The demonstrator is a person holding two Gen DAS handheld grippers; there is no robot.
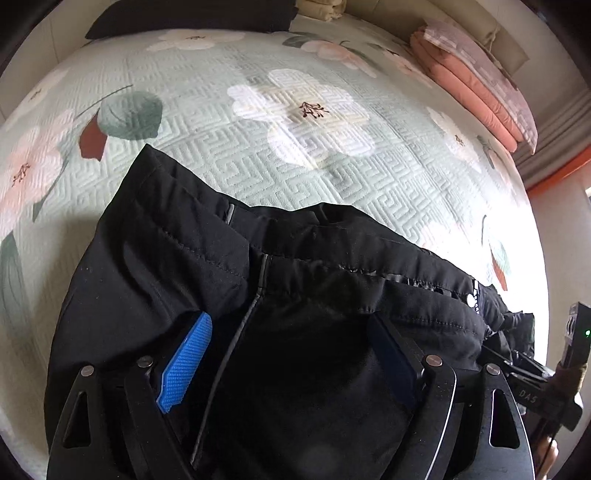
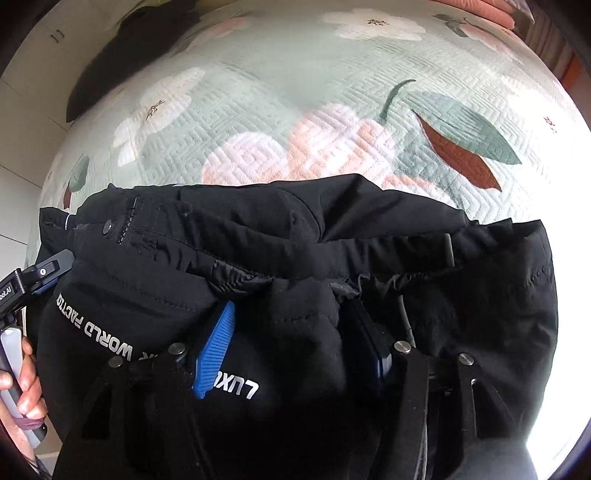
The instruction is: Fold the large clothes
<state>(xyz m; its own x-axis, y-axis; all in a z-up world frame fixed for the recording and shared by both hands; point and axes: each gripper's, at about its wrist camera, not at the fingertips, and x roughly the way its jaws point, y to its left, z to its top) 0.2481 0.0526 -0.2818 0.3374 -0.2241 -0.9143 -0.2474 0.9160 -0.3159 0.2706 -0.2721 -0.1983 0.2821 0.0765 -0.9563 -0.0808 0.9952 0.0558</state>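
Observation:
A black garment [image 1: 295, 266] with a waistband, a snap and a zip lies at the near edge of the bed; it looks like padded trousers. White lettering shows on it in the right wrist view [image 2: 295, 240]. My left gripper [image 1: 291, 332] has its blue-padded fingers [image 1: 188, 362] spread wide, with black cloth bunched between them. My right gripper [image 2: 295, 328] also has cloth between its fingers [image 2: 216, 350], which stand apart. Whether either pinches the cloth is not clear. The left gripper shows at the left edge of the right wrist view [image 2: 48, 273], next to the garment's zip end.
The bed has a pale green quilted cover [image 1: 295, 110] with large flowers. A dark folded cloth [image 1: 192, 18] lies at its far side. Folded pink bedding [image 1: 476, 81] is stacked at the far right. A person's hand [image 2: 22, 387] holds the left gripper's handle.

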